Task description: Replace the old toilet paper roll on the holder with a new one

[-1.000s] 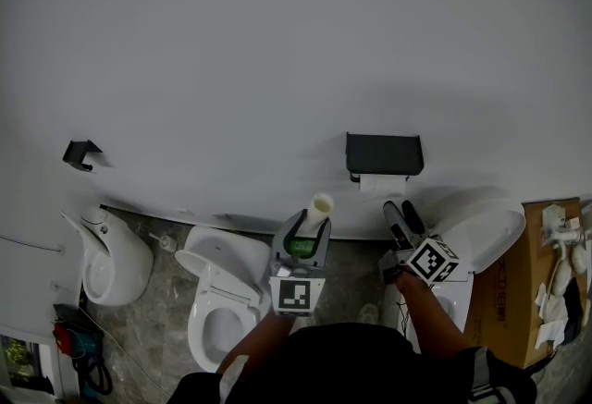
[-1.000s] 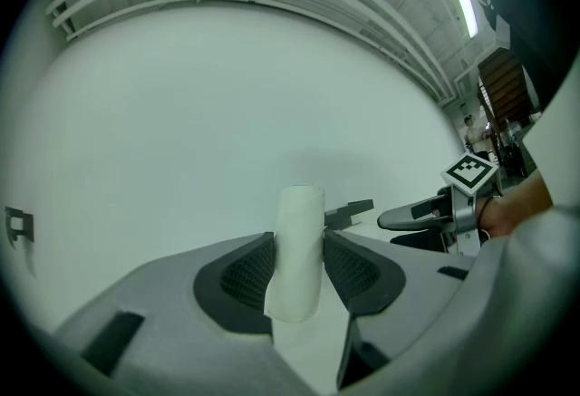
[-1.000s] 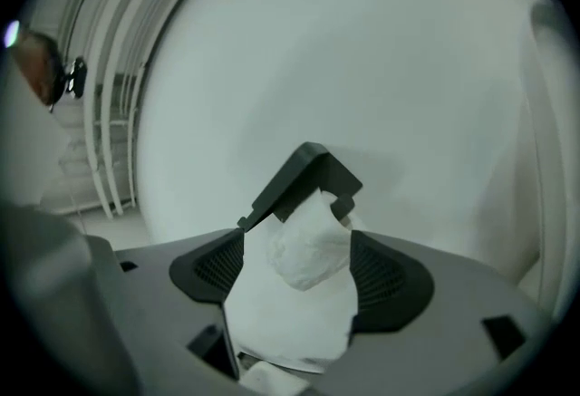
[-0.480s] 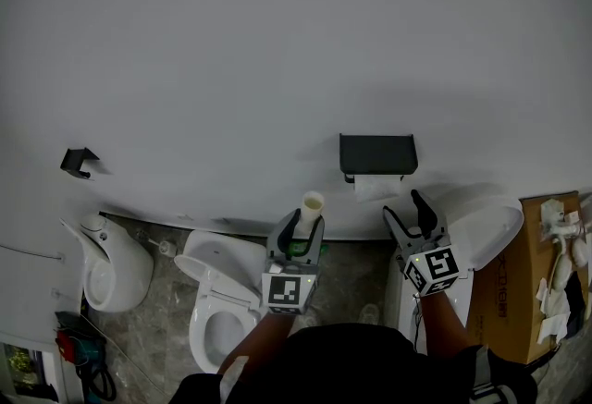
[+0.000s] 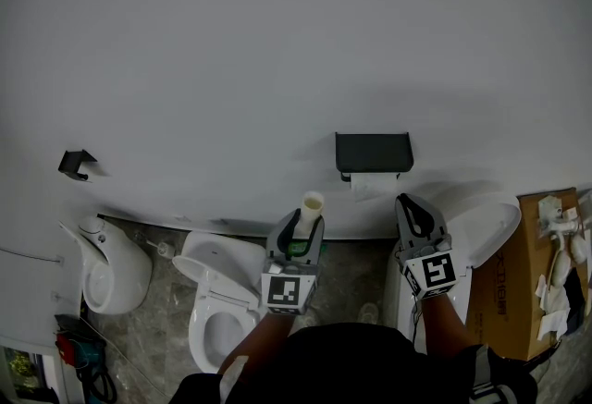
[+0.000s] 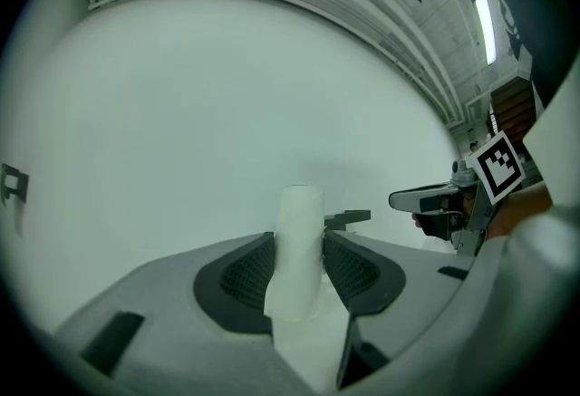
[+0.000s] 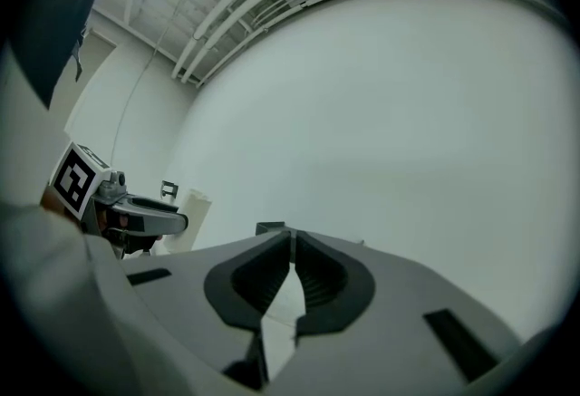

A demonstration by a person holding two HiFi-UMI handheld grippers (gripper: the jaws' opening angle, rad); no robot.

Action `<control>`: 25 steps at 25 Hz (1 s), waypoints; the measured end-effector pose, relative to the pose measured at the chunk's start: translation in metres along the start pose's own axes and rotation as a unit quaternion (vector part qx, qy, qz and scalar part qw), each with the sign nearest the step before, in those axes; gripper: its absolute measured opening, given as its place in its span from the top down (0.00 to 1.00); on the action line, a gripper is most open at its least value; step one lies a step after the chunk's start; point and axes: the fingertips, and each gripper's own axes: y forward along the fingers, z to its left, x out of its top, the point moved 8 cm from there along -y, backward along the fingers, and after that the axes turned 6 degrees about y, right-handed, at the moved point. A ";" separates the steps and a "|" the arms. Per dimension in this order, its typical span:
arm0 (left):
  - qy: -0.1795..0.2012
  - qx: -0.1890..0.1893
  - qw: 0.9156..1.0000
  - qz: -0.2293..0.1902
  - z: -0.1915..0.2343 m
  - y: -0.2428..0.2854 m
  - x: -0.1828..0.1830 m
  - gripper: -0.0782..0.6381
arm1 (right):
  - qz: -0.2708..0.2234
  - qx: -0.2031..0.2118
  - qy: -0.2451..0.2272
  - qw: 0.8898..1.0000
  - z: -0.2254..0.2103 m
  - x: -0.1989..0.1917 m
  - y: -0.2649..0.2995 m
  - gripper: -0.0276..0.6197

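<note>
My left gripper point(image 5: 302, 223) is shut on a pale cardboard tube point(image 5: 312, 205), which stands upright between the pads point(image 6: 299, 213). The black paper holder point(image 5: 374, 153) hangs on the white wall, and a roll with a short tail of paper point(image 5: 373, 183) sits under it. My right gripper point(image 5: 413, 206) is just right of and below the holder. Its jaws are closing and their tips meet with nothing between them point(image 7: 292, 236). It does not touch the paper. The holder's edge point(image 7: 269, 227) shows just beyond the right jaws.
A white toilet with its seat down point(image 5: 217, 296) stands below the left gripper. A urinal point(image 5: 111, 263) is at far left, under a small black wall bracket point(image 5: 74, 162). A raised toilet lid point(image 5: 486, 231) and a cardboard box point(image 5: 532, 282) are at right.
My right gripper has risen toward the holder, rolled upright and closed its wide-open jaws. The left gripper with the tube has stayed put.
</note>
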 end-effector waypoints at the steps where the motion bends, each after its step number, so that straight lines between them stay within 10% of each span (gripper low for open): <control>1: -0.001 -0.001 1.000 -0.001 -0.001 0.000 0.000 0.66 | -0.002 -0.001 -0.003 1.000 0.000 0.002 -0.001 0.94; 25: -0.008 0.004 1.000 -0.011 -0.001 0.001 0.007 0.66 | 0.002 -0.021 -0.039 0.999 0.001 0.008 -0.007 0.96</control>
